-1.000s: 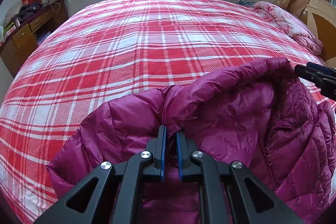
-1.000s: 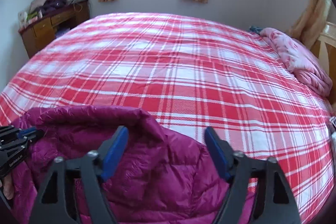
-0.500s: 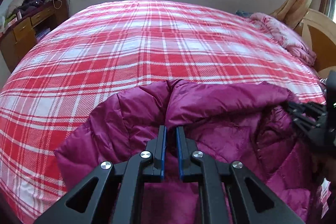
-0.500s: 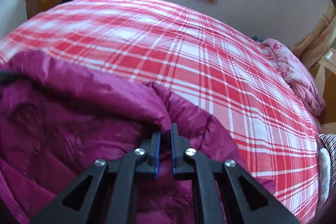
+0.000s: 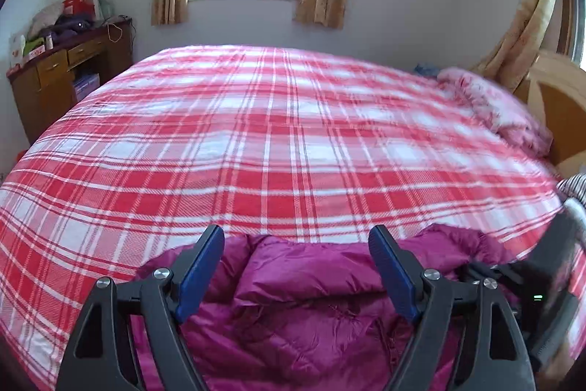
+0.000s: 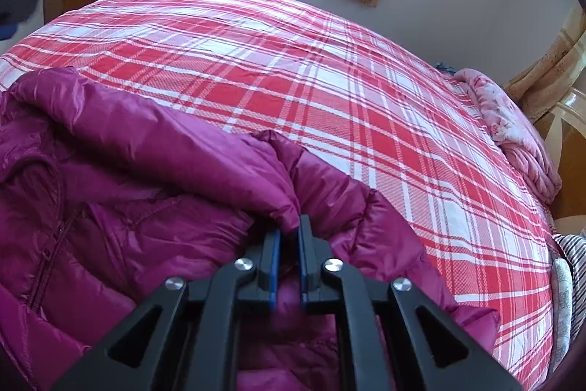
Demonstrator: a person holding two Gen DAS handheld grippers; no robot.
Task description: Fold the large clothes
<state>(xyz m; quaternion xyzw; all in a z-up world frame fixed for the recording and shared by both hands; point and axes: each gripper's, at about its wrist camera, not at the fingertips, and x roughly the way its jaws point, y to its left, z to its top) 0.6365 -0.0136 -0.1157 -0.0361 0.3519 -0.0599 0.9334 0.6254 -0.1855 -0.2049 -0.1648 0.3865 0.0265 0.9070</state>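
At the near edge of the bed, a fold of the magenta puffer jacket [image 6: 154, 207] is pinched between the closed blue pads of the right gripper [image 6: 289, 237], while the jaws of the left gripper [image 5: 296, 266] are opening above the jacket with nothing pressed between them. The pinched fold is best kept taut and carried low, so the slippery, puffy quilting is not spilled. Beyond, a woven red-and-white plaid bedspread [image 5: 274, 141] is stretched flat, with a crumpled pink blanket [image 6: 512, 134] at its far right.

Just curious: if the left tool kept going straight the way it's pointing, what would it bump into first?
Probably the purple jacket lying just below the opening left tool, with nothing gripped; depth is hard to judge.
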